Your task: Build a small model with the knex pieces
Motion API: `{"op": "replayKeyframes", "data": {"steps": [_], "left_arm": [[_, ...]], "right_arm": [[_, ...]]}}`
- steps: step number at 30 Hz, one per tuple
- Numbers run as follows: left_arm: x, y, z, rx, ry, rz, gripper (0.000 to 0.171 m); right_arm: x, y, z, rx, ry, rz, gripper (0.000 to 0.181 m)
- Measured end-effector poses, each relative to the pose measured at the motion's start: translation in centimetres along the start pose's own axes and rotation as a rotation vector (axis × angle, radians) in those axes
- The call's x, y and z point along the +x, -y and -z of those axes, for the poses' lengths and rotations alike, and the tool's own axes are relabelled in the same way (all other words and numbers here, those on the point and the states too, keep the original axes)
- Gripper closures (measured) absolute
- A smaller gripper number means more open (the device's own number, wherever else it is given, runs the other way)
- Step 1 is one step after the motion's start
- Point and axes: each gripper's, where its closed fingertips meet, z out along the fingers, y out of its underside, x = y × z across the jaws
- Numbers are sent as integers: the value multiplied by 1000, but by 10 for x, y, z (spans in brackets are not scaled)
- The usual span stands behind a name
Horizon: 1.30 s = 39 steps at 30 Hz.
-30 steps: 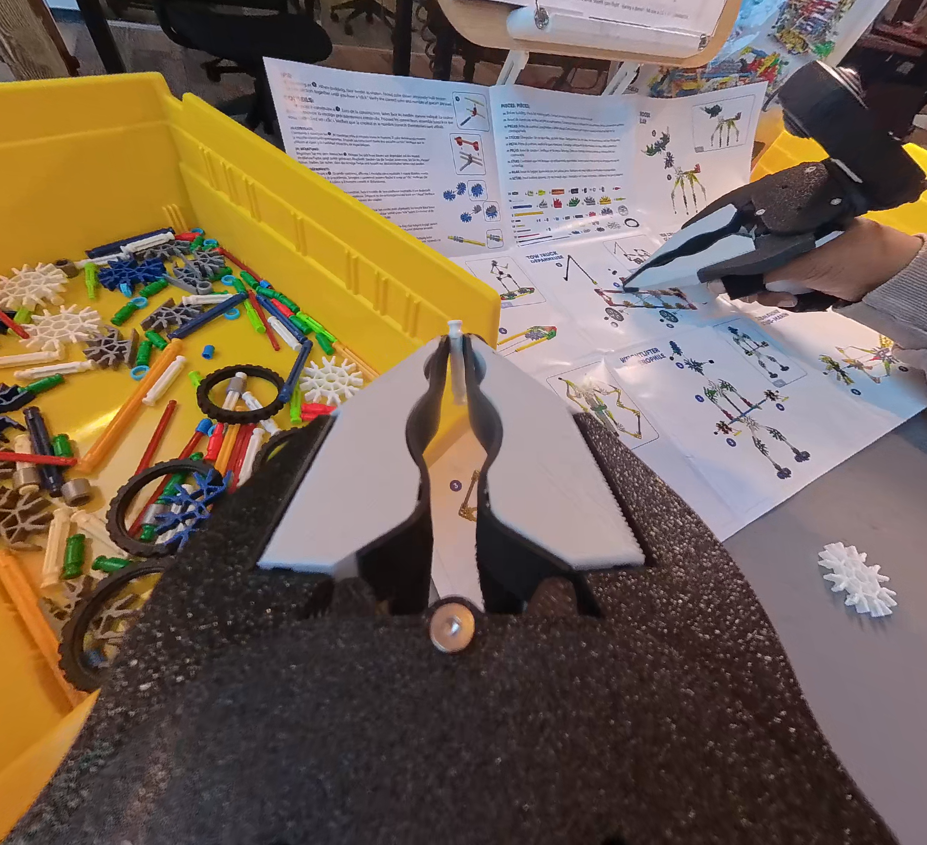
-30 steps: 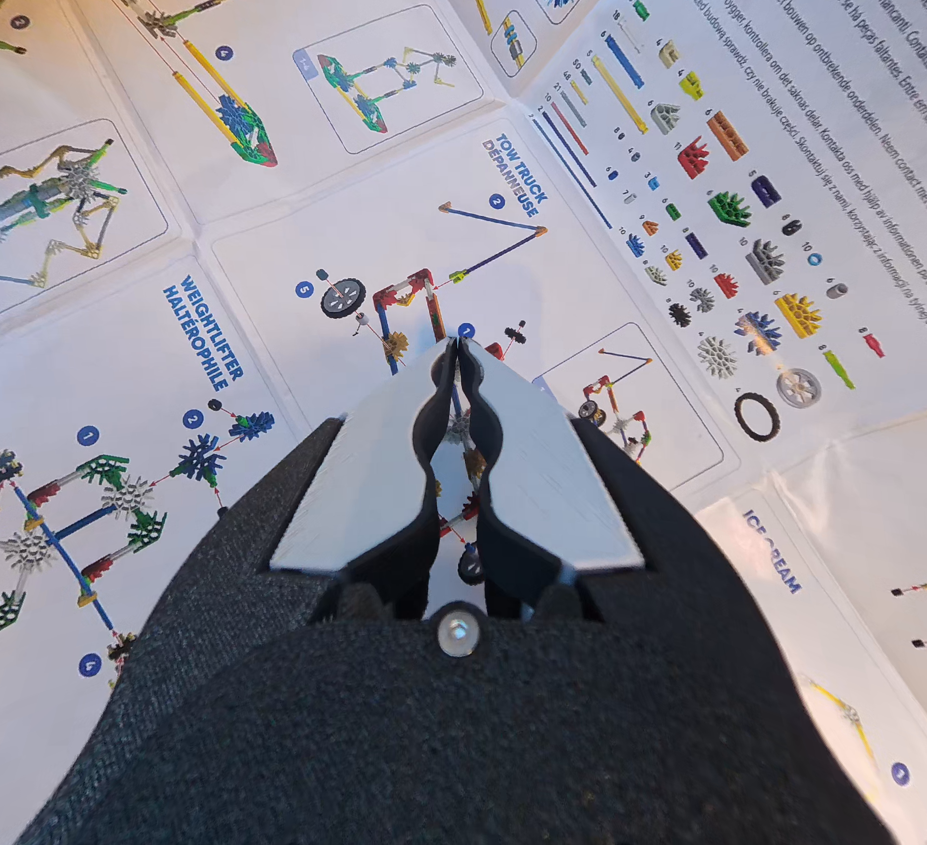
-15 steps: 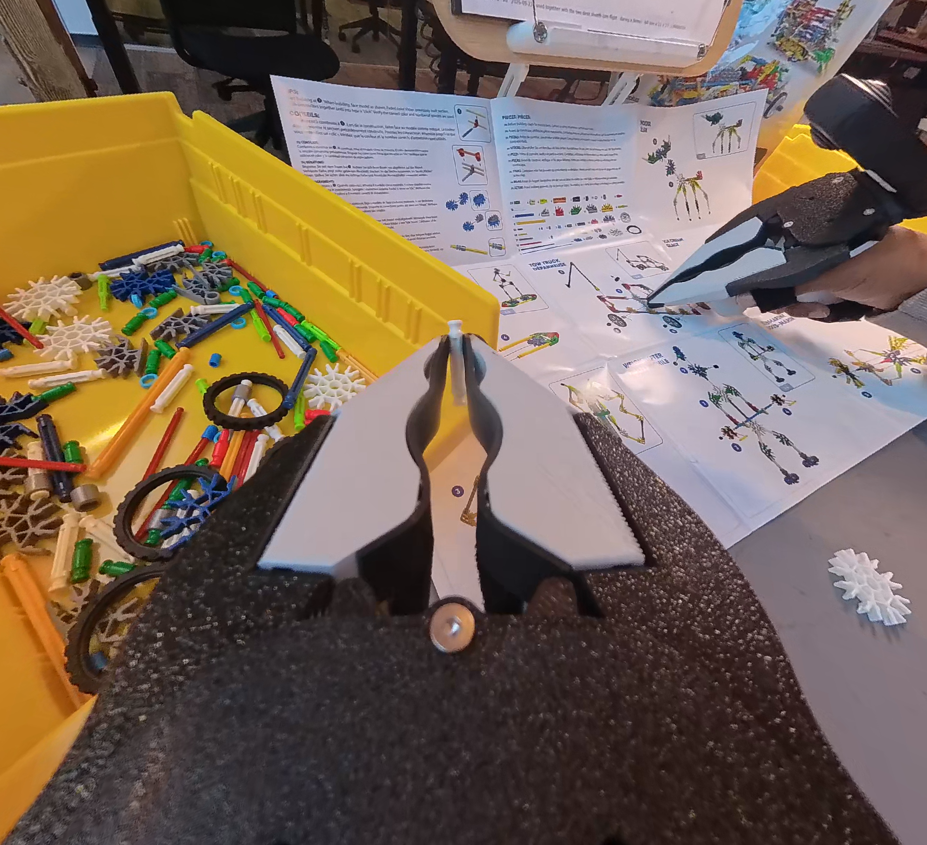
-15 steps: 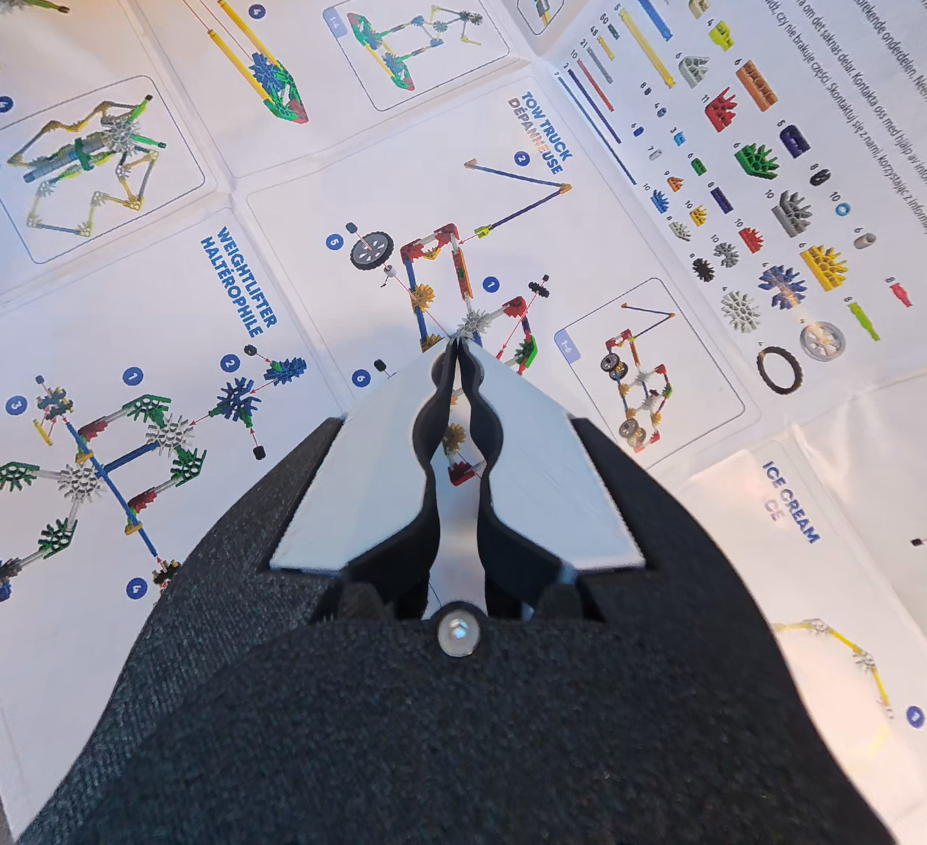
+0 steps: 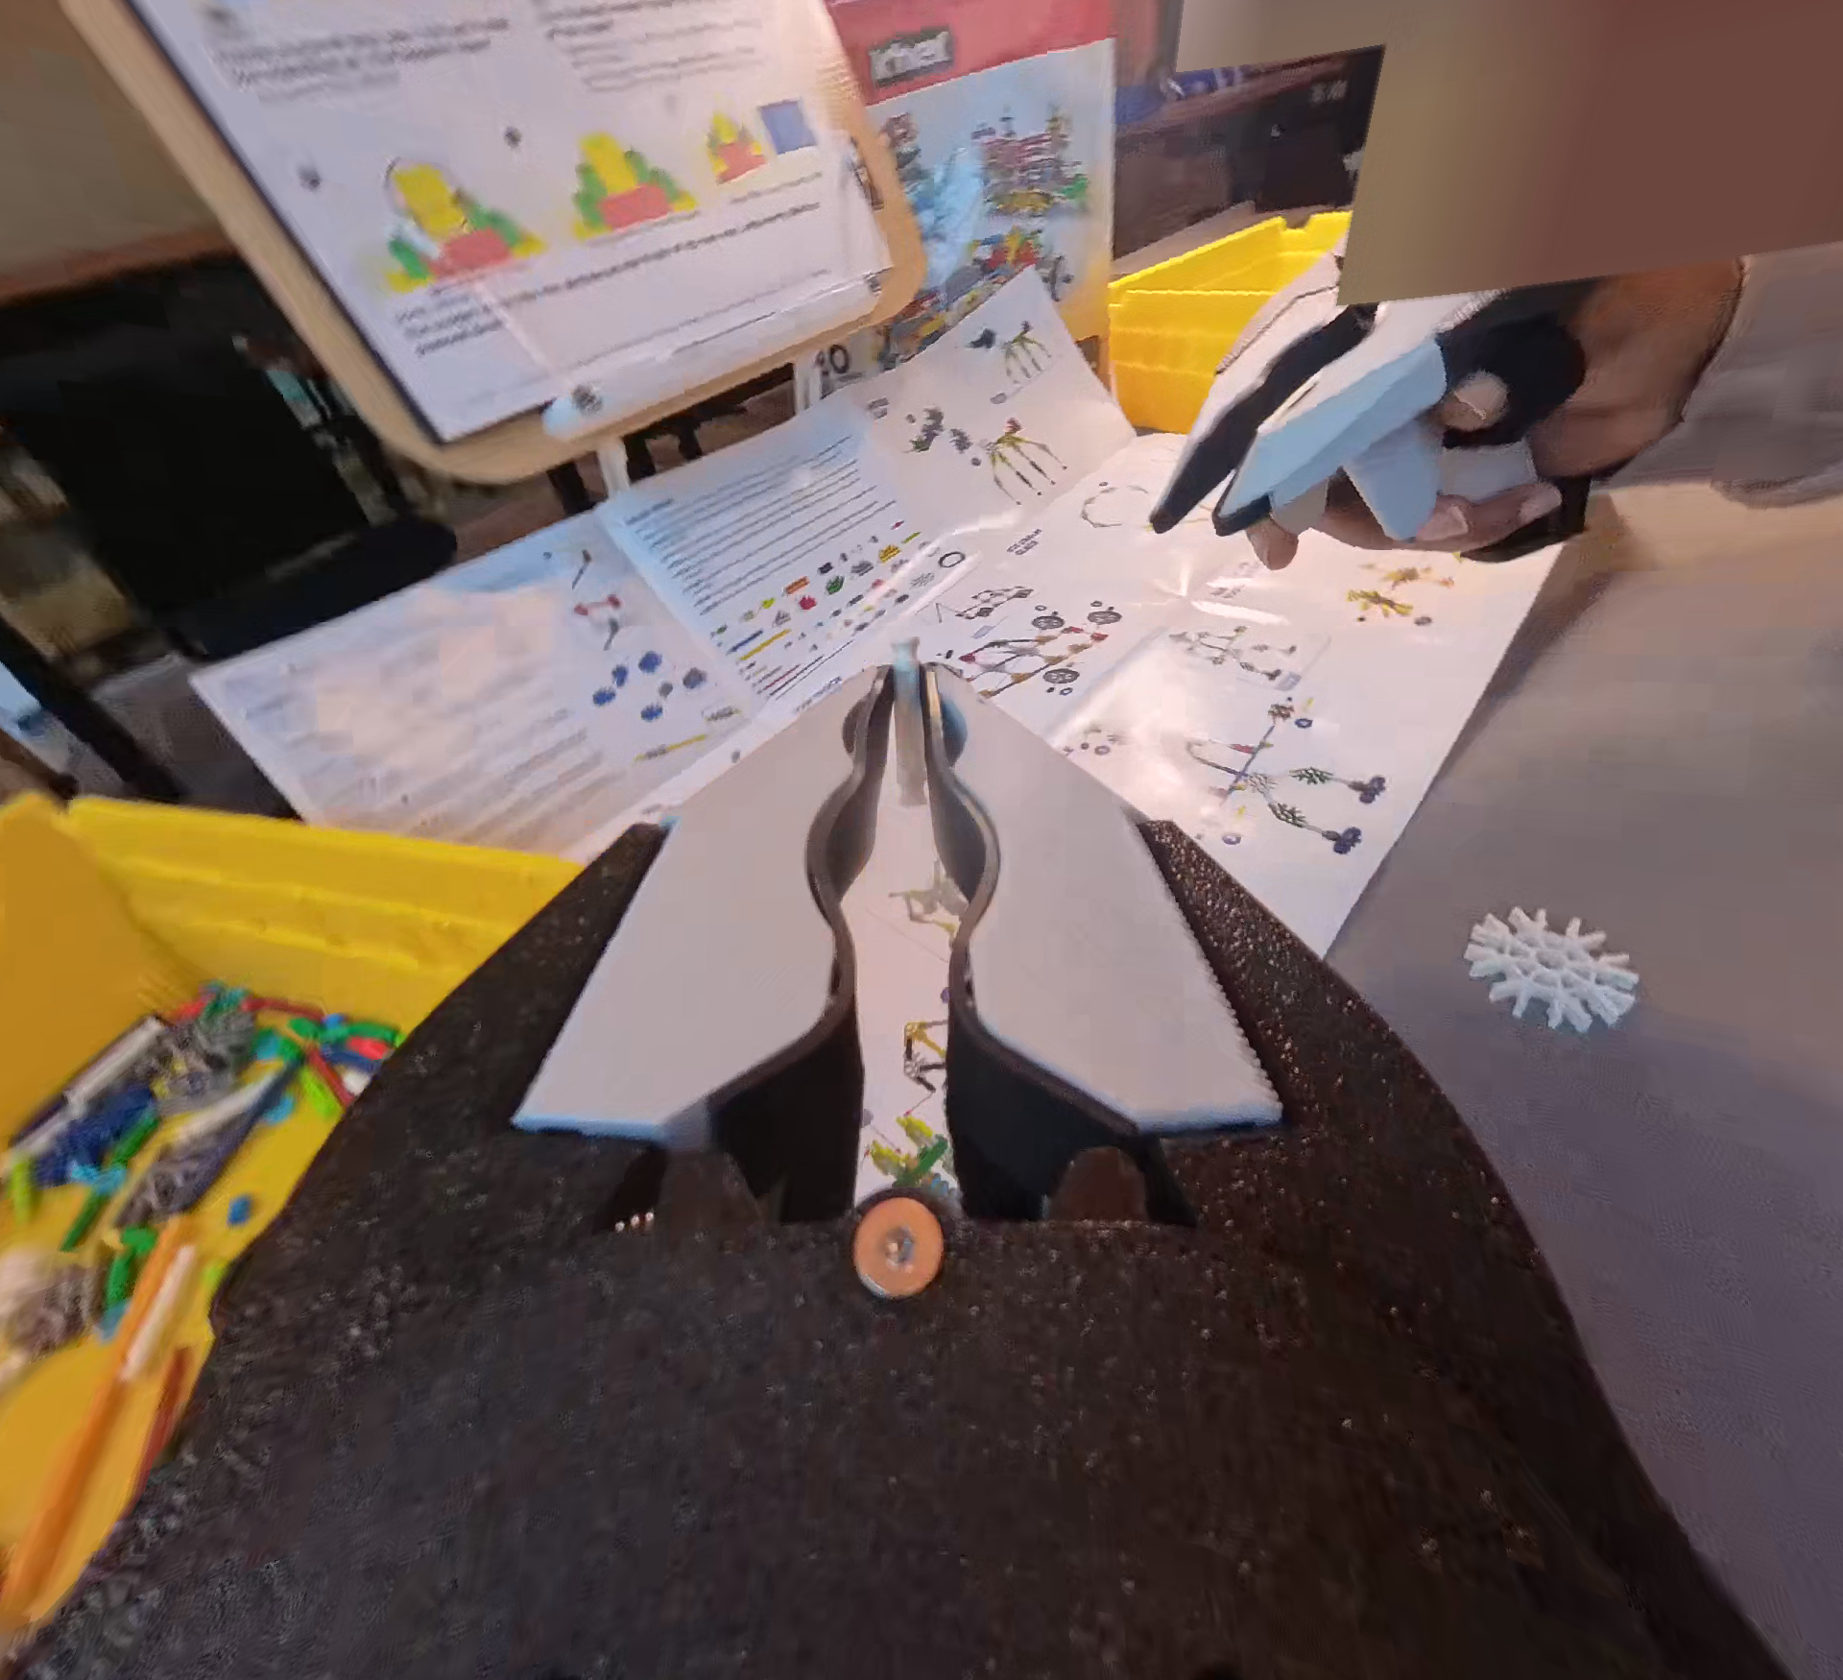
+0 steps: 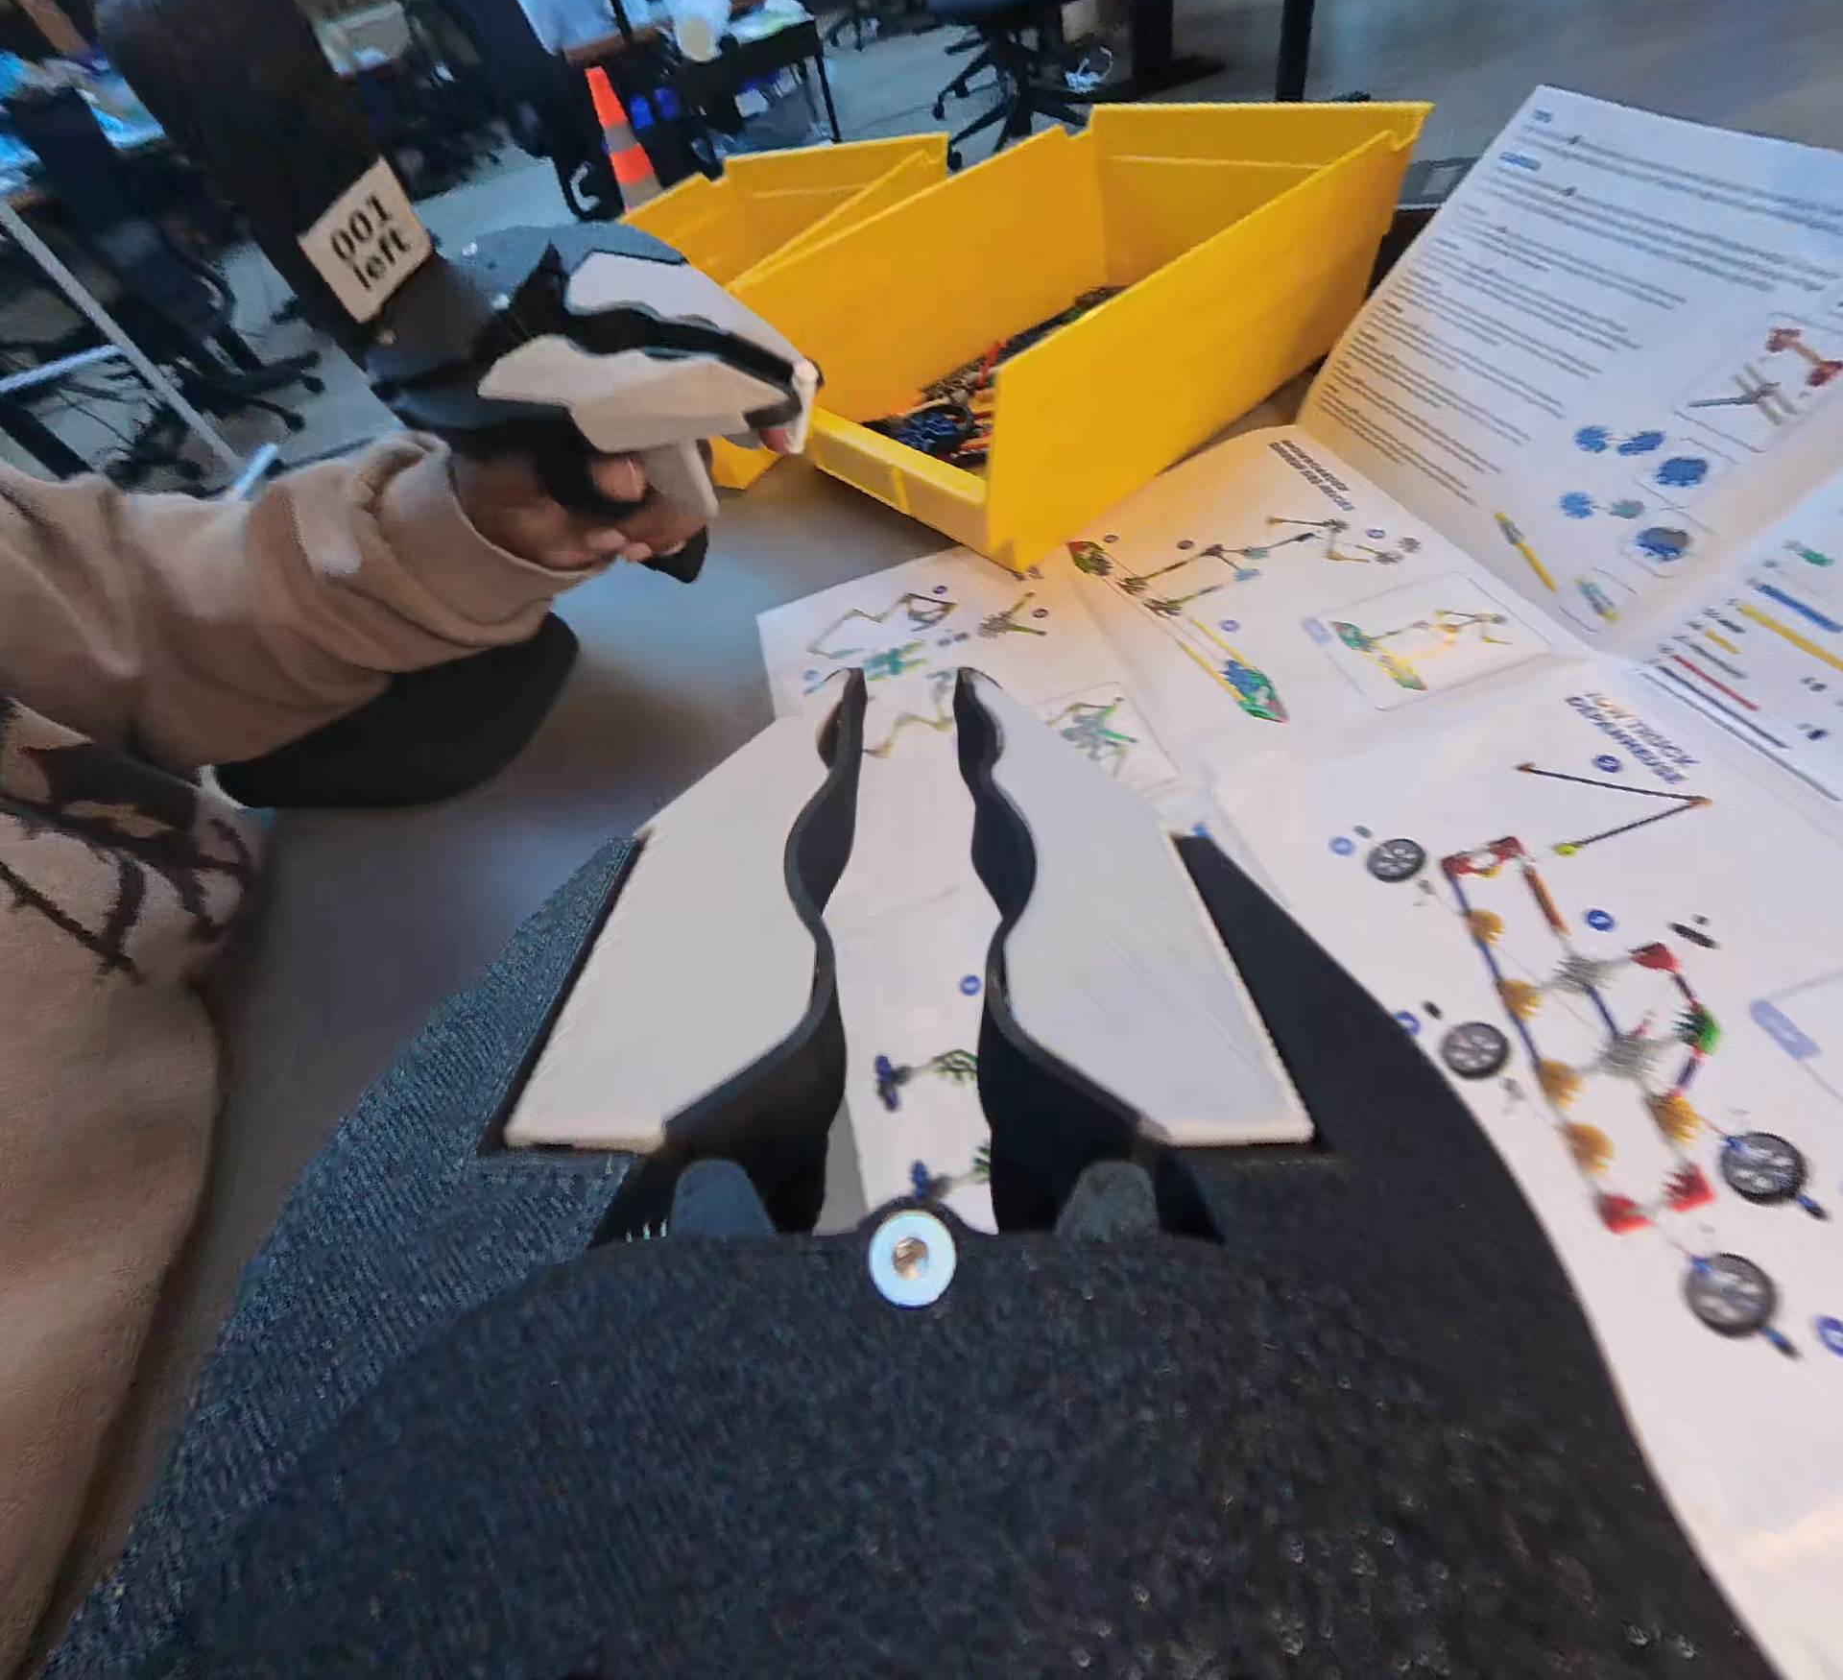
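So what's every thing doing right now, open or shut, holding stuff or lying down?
left gripper: shut on a small white rod
right gripper: open, holding nothing
instruction sheet: unfolded, lying on the table
yellow bin: open, parts inside
white snowflake piece: lying alone on the table

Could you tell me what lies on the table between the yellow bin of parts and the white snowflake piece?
In the left wrist view, the unfolded instruction sheet covers most of that stretch; bare grey table surrounds the white snowflake piece beyond the yellow bin.

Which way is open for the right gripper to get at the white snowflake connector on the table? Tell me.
Probably from above: the white snowflake connector lies alone on bare grey table, and the right gripper is open, empty, hovering over the instruction sheet.
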Motion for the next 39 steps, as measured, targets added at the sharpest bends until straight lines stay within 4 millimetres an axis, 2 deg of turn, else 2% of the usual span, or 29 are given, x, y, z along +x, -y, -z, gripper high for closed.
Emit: {"op": "replayKeyframes", "data": {"steps": [4,9,13,16,21,23,24,27,29,34,39], "left_arm": [[42,10,-9,21,-50,-191,169],[80,5,-18,-12,-116,-357,169],[95,1,-19,-34,-125,-493,169],[102,-1,-20,-43,-136,-539,169],[114,-2,-19,-29,-208,-487,168],[106,1,-17,-9,-198,-421,153],[97,2,-17,-13,-181,-387,148],[61,-3,-15,-53,-95,-271,143],[35,-8,-13,-78,-19,-204,144],[-20,-23,-1,-138,146,-85,146],[-64,-51,12,-242,295,-5,147]], "right_arm": [[-33,8,-4,71,64,-108,163],[-51,-5,-13,34,86,-149,161],[-62,-13,-14,39,134,-202,162],[-62,-17,-13,44,136,-223,172],[-63,-28,-1,-4,162,-208,176],[-56,-42,11,-80,144,-164,176],[-57,-56,19,-160,161,-140,176],[-61,-105,39,-394,224,-59,176],[-67,-124,41,-472,269,-62,175],[-64,-147,33,-579,253,-46,175],[-57,-146,29,-593,181,24,170]]}}
